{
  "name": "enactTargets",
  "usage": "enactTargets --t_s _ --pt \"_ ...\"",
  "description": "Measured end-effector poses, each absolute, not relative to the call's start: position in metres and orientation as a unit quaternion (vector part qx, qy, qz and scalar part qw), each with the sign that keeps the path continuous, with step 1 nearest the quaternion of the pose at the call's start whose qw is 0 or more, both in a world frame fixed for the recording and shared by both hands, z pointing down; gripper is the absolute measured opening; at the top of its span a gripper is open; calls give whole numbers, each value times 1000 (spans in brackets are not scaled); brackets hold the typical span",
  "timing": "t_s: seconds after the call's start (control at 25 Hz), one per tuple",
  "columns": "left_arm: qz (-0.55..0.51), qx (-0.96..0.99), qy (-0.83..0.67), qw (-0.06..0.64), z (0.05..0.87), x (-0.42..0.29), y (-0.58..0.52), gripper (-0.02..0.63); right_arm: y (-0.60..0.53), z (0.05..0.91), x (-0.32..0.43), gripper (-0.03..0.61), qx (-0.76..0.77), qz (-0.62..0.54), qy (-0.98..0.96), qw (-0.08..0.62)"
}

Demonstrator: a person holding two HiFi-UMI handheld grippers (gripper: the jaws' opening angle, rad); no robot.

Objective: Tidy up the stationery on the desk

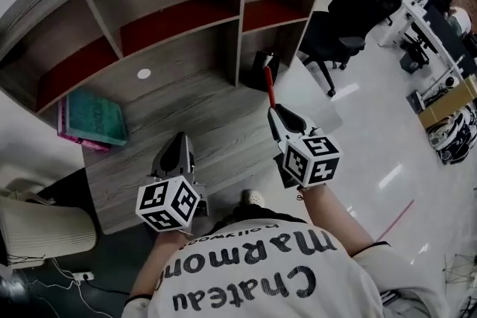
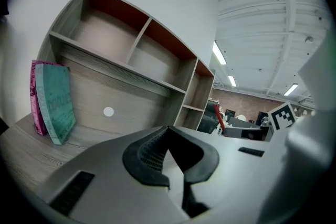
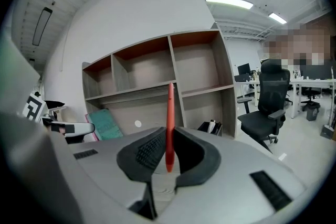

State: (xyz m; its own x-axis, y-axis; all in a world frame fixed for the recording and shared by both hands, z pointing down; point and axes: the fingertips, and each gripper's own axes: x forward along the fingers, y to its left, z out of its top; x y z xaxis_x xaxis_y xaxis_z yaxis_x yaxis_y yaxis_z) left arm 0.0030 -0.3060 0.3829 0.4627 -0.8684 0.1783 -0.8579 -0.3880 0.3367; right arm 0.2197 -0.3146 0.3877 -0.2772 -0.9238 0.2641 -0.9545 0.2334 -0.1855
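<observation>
A red pen (image 1: 270, 88) stands upright between the jaws of my right gripper (image 1: 278, 112), which is shut on it; in the right gripper view the red pen (image 3: 170, 118) rises from the pads of the right gripper (image 3: 169, 136). A black pen holder (image 1: 264, 68) with items in it sits on the wooden desk (image 1: 216, 123) under the right shelf bay, beyond the pen. My left gripper (image 1: 181, 139) hovers over the desk's front part, jaws together with nothing between them; the left gripper view shows the left gripper (image 2: 167, 132) the same way.
Teal and pink books (image 1: 93, 118) lean at the desk's left against the shelf unit (image 1: 171, 18). A black office chair (image 1: 350, 11) stands to the right of the desk. A pale chair (image 1: 41, 227) is at the lower left.
</observation>
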Motion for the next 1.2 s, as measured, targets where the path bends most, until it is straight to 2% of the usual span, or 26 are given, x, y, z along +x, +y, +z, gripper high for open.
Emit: enactTargets --t_s 0.68,0.96,1.2 --pt "-14 781 -588 211 404 46 -376 11 -429 432 298 55 560 224 -795 67" --pt "-8 772 -597 217 414 58 -387 11 -448 469 315 55 537 235 -797 142" --pt "-6 760 -610 225 422 54 -393 11 -457 500 327 55 498 236 -794 256"
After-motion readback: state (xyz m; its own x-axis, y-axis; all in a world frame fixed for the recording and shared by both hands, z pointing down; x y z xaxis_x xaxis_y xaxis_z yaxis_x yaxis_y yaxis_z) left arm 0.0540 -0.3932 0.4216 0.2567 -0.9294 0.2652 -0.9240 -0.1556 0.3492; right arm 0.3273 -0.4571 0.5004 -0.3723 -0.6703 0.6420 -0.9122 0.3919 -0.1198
